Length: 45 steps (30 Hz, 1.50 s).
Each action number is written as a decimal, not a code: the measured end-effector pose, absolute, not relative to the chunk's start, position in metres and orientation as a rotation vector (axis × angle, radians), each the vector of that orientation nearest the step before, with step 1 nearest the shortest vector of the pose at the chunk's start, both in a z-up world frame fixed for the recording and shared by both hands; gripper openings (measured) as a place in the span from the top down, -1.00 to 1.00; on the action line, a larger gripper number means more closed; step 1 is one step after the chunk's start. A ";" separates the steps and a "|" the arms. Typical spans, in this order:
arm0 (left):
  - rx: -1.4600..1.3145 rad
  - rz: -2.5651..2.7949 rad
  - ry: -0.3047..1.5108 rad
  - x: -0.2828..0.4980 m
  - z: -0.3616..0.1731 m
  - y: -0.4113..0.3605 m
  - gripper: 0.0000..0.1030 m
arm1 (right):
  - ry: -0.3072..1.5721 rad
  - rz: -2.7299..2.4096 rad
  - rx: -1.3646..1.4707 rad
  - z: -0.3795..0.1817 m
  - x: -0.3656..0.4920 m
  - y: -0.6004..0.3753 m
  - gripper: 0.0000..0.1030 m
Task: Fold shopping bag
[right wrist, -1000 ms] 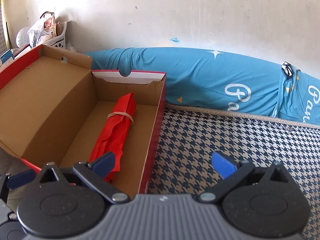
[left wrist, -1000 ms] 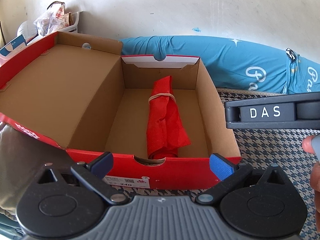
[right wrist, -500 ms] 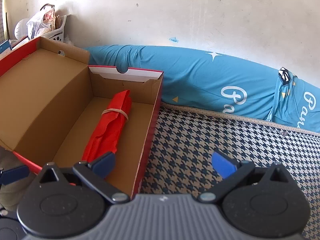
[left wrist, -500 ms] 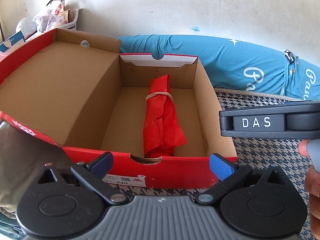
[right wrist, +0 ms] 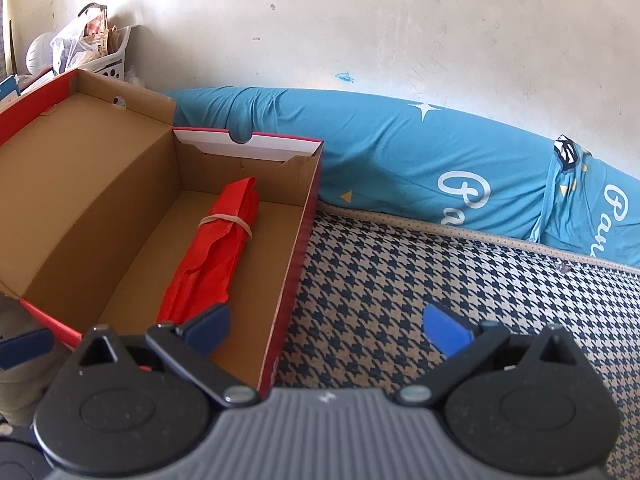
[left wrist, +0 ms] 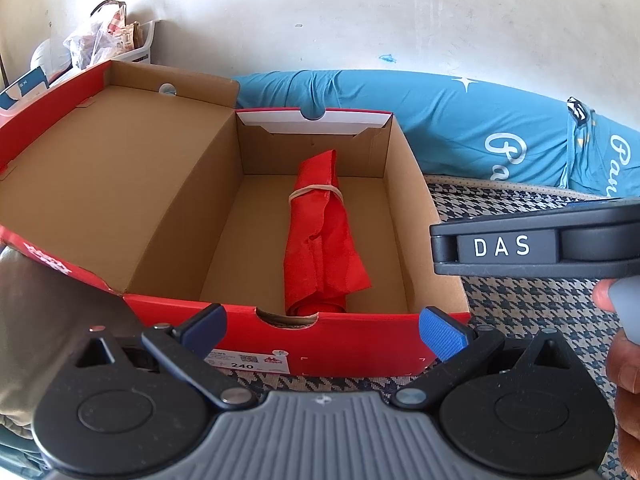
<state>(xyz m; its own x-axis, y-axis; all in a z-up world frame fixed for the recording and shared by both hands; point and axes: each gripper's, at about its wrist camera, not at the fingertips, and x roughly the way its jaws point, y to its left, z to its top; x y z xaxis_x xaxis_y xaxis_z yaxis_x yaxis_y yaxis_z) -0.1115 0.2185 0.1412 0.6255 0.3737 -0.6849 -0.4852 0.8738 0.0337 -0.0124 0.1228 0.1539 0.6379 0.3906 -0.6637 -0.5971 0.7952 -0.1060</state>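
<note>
Left wrist view: left tool (left wrist: pixel 322 326) spread wide, holding nothing, hovering just short of the near red wall of the shoe box (left wrist: pixel 348 344). Red shopping bag (left wrist: pixel 322 240) lies rolled lengthwise on the box floor, at 12 o'clock from the tool, rubber band (left wrist: pixel 316 191) round its far third. Bundled like this, it fits either a bag stowed after folding or one waiting to be taken out and folded flat. Any grasp should pinch the loose near end, clear of the band. Right tool's body, marked DAS, at 3 o'clock; a fingertip shows beneath it. Right wrist view: right tool (right wrist: pixel 326 328) also spread, empty; bag at 10 o'clock. Houndstooth mat (right wrist: pixel 460 288) covers what is probably the floor; blue bolster (right wrist: pixel 400 172) along a scuffed white wall, cluttered basket (right wrist: pixel 108 58) at 11 o'clock.
</note>
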 end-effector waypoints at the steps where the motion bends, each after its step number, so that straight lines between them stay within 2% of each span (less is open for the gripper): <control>1: -0.161 0.496 0.747 -0.112 0.141 0.219 -1.00 | 0.670 0.576 -0.332 0.154 -0.013 0.123 -1.00; 45: -0.192 0.518 0.762 -0.110 0.138 0.223 -1.00 | 0.690 0.607 -0.319 0.155 -0.012 0.124 -1.00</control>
<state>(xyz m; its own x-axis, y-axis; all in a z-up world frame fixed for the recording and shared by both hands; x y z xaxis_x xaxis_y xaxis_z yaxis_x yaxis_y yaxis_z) -0.1096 0.2225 0.1385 0.6061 0.3772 -0.7003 -0.5127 0.8584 0.0186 -0.0123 0.1236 0.1553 0.6103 0.4138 -0.6755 -0.6172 0.7829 -0.0781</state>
